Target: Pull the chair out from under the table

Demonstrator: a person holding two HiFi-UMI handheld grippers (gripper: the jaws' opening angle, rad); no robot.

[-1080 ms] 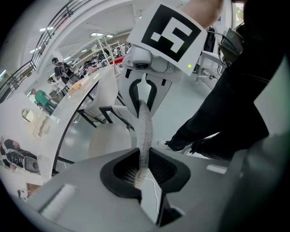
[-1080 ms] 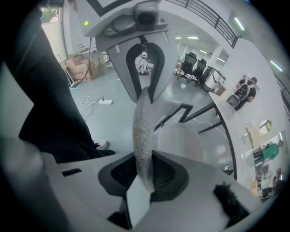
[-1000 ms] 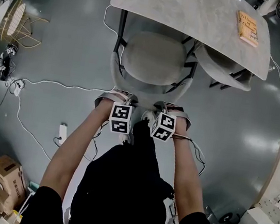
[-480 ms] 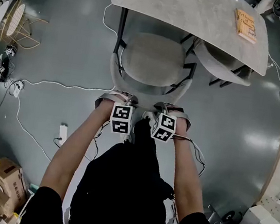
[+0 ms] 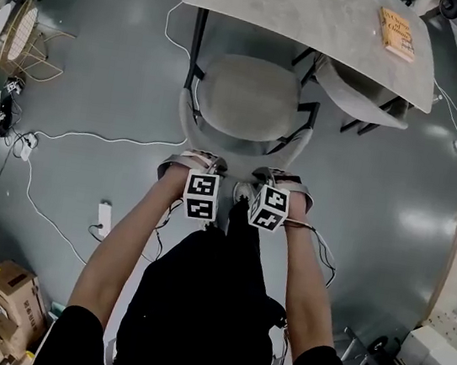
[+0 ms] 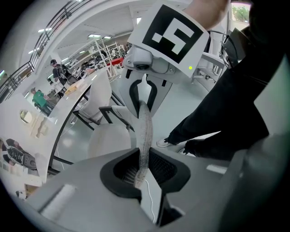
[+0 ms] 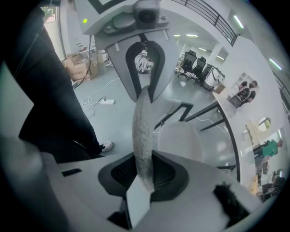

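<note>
The grey chair (image 5: 249,100) stands at the near edge of the grey marble table (image 5: 321,17), most of its seat out in the open. Both grippers grip the top rim of its curved backrest (image 5: 239,155). My left gripper (image 5: 203,168) is shut on the rim's left part and my right gripper (image 5: 266,179) on its right part. In the left gripper view the speckled rim (image 6: 144,131) runs between the jaws of the left gripper (image 6: 145,170). In the right gripper view the same rim (image 7: 141,136) passes through the right gripper (image 7: 144,174). The person's legs stand just behind the chair.
A second chair (image 5: 368,100) sits tucked under the table at the right. An orange book (image 5: 398,34) lies on the tabletop. A white cable (image 5: 90,138) and a power strip (image 5: 103,217) lie on the floor at the left. Cardboard boxes (image 5: 4,288) stand at lower left.
Chair and both grippers have moved back away from the table together. More of the seat shows clear of the tabletop. The grips have not changed.
</note>
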